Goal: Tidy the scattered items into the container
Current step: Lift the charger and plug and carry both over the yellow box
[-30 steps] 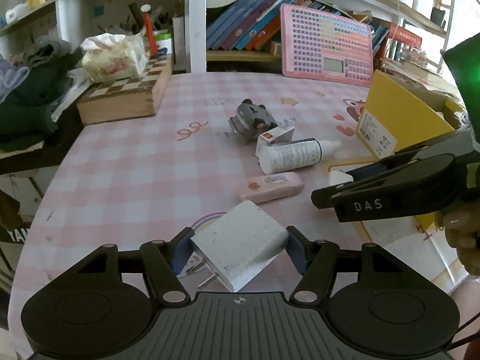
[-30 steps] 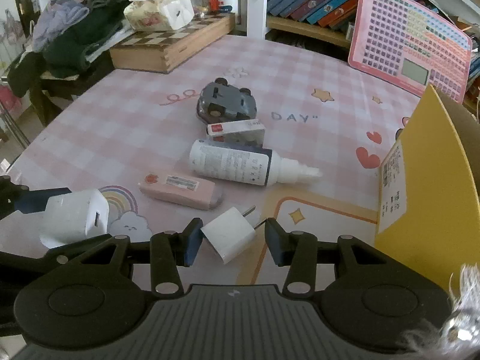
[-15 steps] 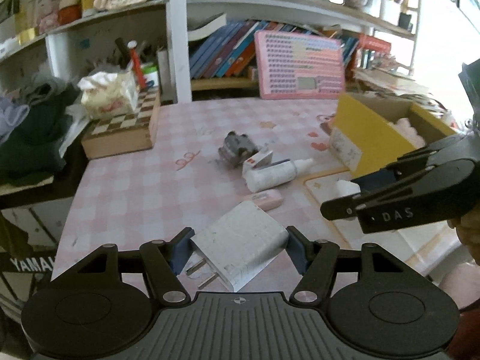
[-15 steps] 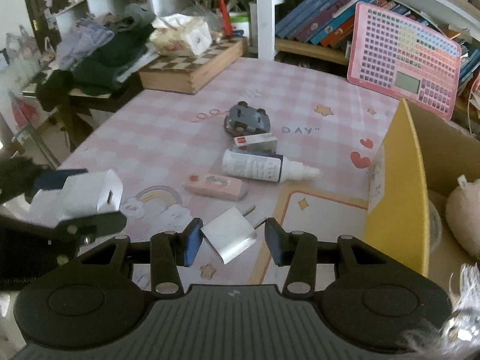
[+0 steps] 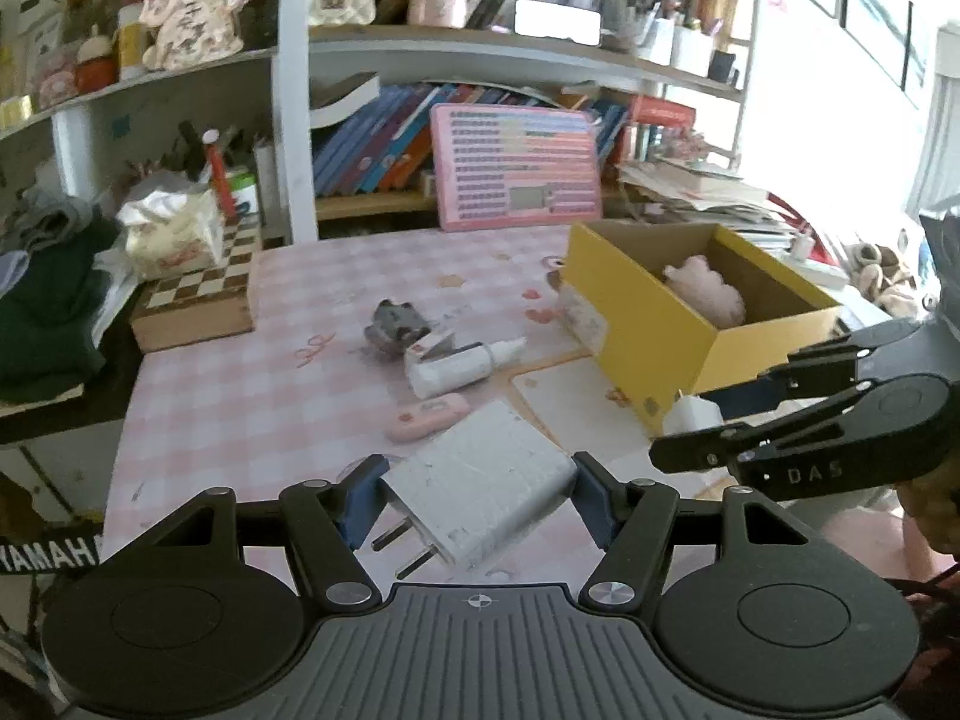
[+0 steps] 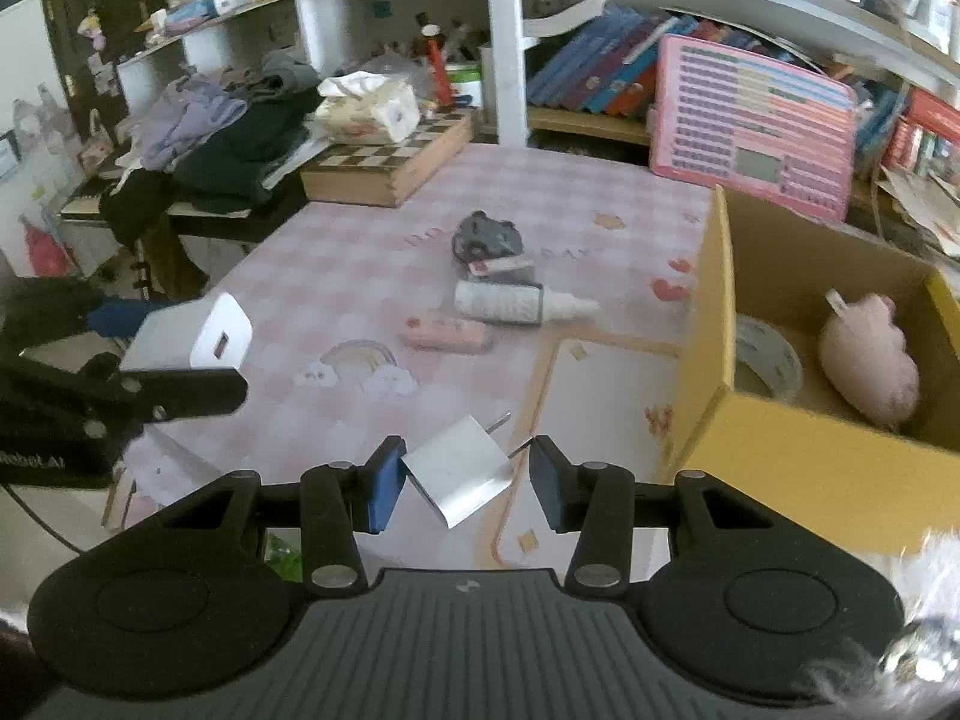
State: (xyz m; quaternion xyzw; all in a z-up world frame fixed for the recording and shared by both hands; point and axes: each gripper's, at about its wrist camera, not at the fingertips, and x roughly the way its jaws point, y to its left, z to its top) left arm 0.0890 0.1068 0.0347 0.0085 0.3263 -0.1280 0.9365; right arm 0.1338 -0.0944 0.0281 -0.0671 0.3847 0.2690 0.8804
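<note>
In the yellow box (image 6: 774, 420): plush toy (image 6: 870, 360), tape roll (image 6: 771, 360); each tool (image 5: 474, 495) (image 6: 462, 483) grips a charger (image 5: 480, 492) (image 6: 459, 468).

Table cover (image 5: 252, 378): pale pink and white check, printed with red hearts, a pastel rainbow over white clouds, and orange stars. Box (image 5: 654, 324): yellow outside, brown card inside. Soft toy (image 6: 870, 360) within it: pale pink. Large charger (image 5: 480, 492): white, metal prongs. Small charger (image 6: 459, 471): white. Bottle (image 6: 504, 303): white with a dark band and white nozzle. Flat case (image 6: 447, 333): light pink with a white label. Toy car (image 6: 486, 237): grey, black wheels. Chessboard box (image 6: 390, 165): brown wood, cream and dark brown squares. Keyboard toy (image 6: 753, 126): pink frame, rows of purple, yellow and pink keys, grey screen. Gripper pads (image 6: 381, 495): blue on black frames.
</note>
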